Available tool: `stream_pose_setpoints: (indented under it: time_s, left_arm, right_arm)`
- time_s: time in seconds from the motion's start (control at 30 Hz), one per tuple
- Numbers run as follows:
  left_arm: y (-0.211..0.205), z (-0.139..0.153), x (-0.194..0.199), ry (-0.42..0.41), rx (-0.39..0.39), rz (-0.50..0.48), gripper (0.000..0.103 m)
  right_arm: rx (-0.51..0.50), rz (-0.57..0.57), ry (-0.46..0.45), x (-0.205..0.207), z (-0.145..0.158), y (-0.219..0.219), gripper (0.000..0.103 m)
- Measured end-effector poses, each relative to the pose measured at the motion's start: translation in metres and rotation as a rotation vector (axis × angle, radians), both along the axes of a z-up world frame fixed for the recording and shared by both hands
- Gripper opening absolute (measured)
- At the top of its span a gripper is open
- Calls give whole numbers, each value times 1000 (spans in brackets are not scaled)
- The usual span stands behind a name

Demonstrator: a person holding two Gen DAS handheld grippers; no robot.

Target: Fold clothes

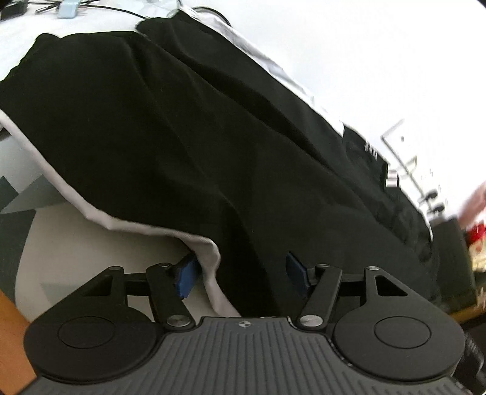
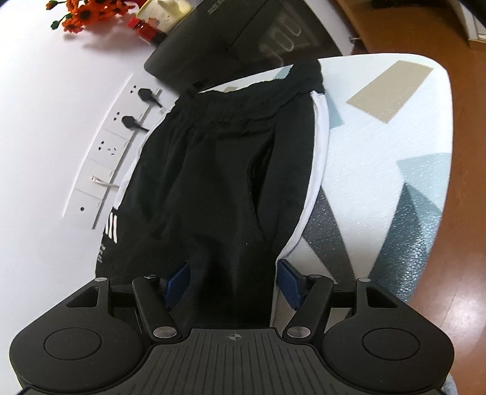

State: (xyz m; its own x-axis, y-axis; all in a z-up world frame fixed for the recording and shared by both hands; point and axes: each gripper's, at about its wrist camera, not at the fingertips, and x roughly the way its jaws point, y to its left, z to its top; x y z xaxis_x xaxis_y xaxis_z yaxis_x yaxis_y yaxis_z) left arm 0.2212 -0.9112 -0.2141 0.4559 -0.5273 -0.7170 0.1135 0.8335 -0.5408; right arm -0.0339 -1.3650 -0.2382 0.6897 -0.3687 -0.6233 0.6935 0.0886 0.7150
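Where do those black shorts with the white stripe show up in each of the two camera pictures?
Left wrist view: the shorts fill the middle, white stripe along their lower-left edge, cloth between the left gripper.
Right wrist view: the shorts run up the middle, waistband at top, stripe on the right, cloth between the right gripper.
Shared landmark: the wall sockets beside the shorts.

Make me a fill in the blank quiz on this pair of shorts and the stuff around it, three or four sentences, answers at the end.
1. The shorts are mostly ____ in colour.
2. A ____ stripe runs down their side.
3. The flowers by the wall are ____.
4. The pads of the right gripper are ____.

Missing words: black; white; orange; blue
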Motion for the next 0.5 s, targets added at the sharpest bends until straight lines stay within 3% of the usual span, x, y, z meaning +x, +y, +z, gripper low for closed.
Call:
stream_pose_setpoints:
  time_s: [0.07,0.1,0.13,0.17,0.27,0.37,0.43,0.5]
  left_arm:
    - [8,-1,4,7,-22,62,54]
    - [13,-2,7,17,-23,98,38]
    - [17,-4,9,31,-32,109,16]
    - [19,-4,11,43,-46,104,11]
    - [18,1,2,29,-80,65,7]
    - [14,15,-7,-7,-154,3,5]
    - [16,29,-8,-52,-230,-9,4]
    - [22,46,-6,-101,-287,3,4]
  right_arm:
    - [-31,-62,39,-5,2,-2,56]
    - [-47,-101,60,-8,3,-4,56]
    - [-60,-140,82,-12,3,-5,56]
    - [-68,-170,99,-15,3,-7,56]
    - [-49,-136,52,-13,-3,-9,56]
    - [10,-46,-63,-1,-8,-7,52]
    - [28,-13,-138,5,-8,-4,41]
    - [16,-37,-177,2,-5,-6,17]
